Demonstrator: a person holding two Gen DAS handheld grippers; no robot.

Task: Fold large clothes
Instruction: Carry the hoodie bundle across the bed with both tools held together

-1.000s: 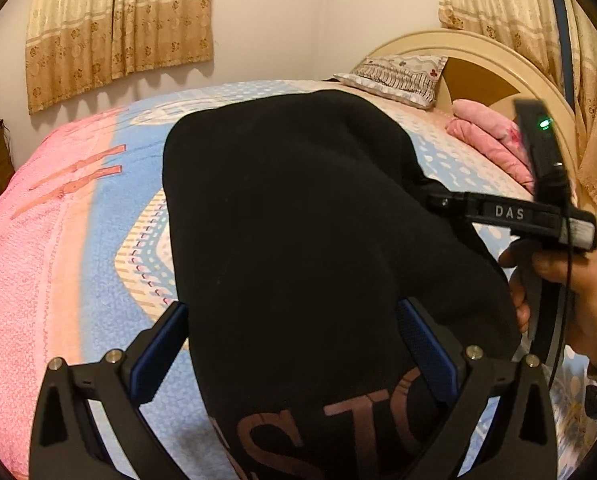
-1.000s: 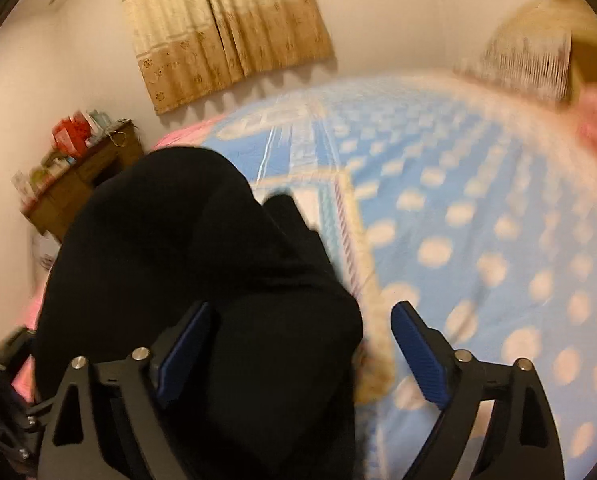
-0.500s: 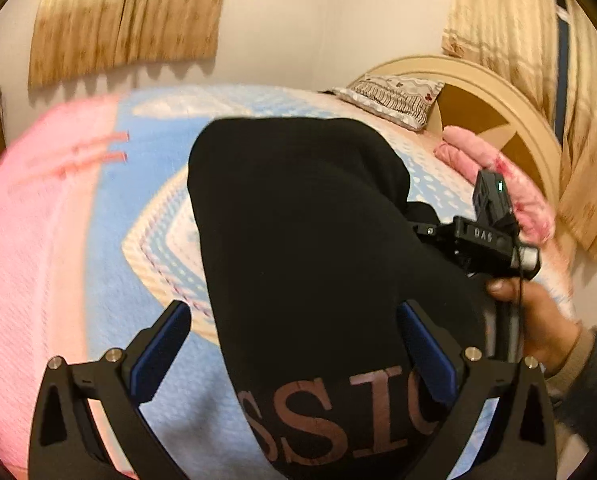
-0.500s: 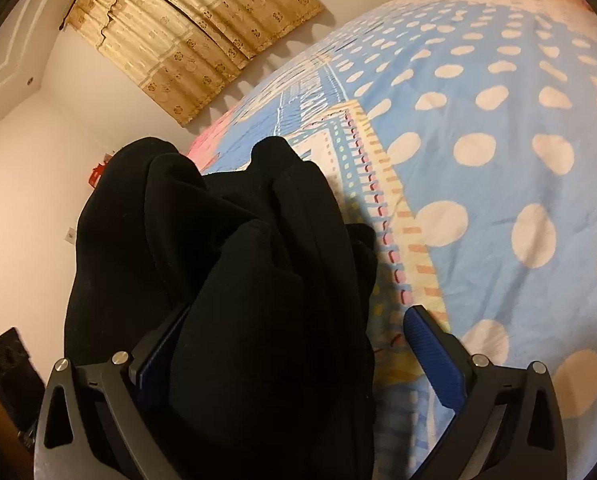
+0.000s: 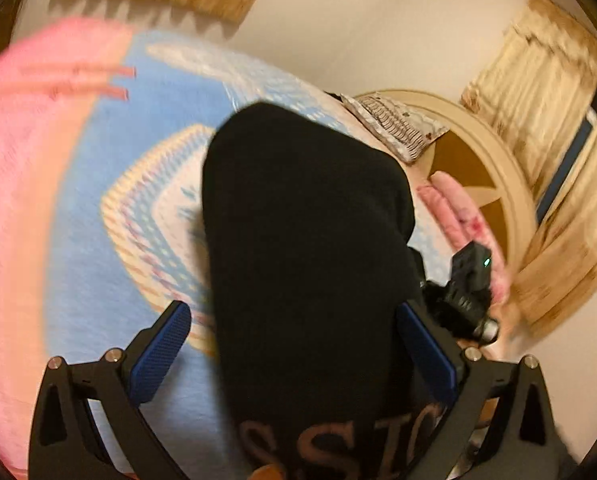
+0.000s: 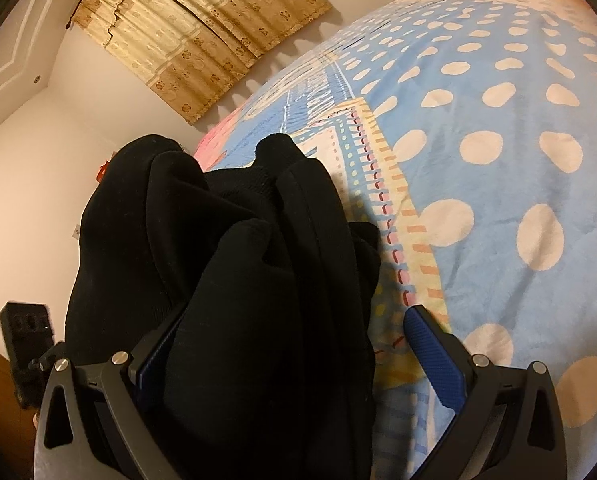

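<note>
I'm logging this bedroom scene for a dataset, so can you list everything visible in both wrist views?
Black sweatshirt: one, black with pinkish lettering, folded on the blanket between both grippers' jaws.
Blanket: one, blue with cream dots and a pink side, covering the bed.
Pillow: one, patterned, by the headboard.
Pink bundle: one, beside the headboard.
Headboard: one, cream, round.
Curtains: tan, on the walls.
Left gripper: black, blue pads, open.
Right gripper: same, open; jaws just widened.

Cream walls [image 6: 26, 184], gold curtains [image 6: 202, 28], round headboard [image 5: 494, 168]
</note>
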